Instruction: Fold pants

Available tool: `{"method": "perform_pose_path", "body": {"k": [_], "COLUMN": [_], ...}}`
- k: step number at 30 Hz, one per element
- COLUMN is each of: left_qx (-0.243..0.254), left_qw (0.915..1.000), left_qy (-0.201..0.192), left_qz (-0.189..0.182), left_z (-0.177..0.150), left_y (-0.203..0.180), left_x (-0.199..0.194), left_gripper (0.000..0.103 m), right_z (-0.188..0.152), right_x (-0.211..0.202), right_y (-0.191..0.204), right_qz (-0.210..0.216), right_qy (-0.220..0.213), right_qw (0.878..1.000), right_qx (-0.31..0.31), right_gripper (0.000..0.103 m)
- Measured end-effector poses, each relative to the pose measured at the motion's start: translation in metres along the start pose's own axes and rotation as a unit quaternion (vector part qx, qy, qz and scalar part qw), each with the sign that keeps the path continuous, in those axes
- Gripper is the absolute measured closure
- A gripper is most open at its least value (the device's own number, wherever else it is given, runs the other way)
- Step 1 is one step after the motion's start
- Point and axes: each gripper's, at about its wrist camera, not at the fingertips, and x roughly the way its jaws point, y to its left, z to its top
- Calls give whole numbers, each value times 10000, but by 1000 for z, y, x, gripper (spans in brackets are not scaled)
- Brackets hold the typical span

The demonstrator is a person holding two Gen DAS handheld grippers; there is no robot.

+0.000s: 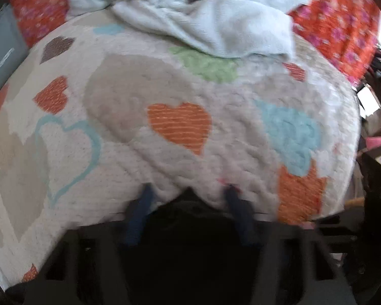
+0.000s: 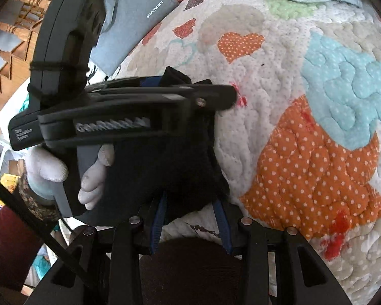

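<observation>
The black pants (image 2: 180, 167) hang in a bunch at the near edge of a heart-patterned quilt (image 2: 304, 132). In the right wrist view my right gripper (image 2: 190, 203) has its blue fingers spread with the bottom of the black bunch between them. My left gripper (image 2: 216, 96) lies across that view from the left, a white-gloved hand on its handle, its tip at the top of the bunch. In the left wrist view the left gripper (image 1: 188, 190) shows its fingers apart, with dark fabric (image 1: 190, 200) between them at the quilt (image 1: 165, 96) edge.
A pale blue blanket (image 1: 203, 12) is crumpled at the far side of the quilt over a red floral sheet (image 1: 343, 25). A grey pouch (image 2: 134, 17) lies at the quilt's far left. Wooden furniture (image 2: 10, 38) stands beyond the bed on the left.
</observation>
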Motion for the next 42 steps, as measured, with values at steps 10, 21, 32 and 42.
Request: {"method": "perform_pose_path", "body": {"k": [10,21,32,42], "left_qx": [-332,-1170,-3620,-4757], "left_qw": [9989,9860,9090,8215], "left_qy": [-31,-903,-1778,-2851], "left_qz": [-328,-771,-1054,-1326], "left_z": [-5,-49,-192,-295], "left_y": [0,41,178,242], "left_x": [-16,-91,-146,-207], "left_gripper": [95,95,93,70], "right_z": [19,27,13,-6], "right_x": [21,13,102,143], "right_y": [8,80,200,227], "right_qz": [153,130,36,-115], "right_qy": [-20,-218,669,1102], "right_qw": [9996,9975,9706,9563], "right_qx": [238,-655,-2313,-2706], "right_gripper": [60,87,84,76]}}
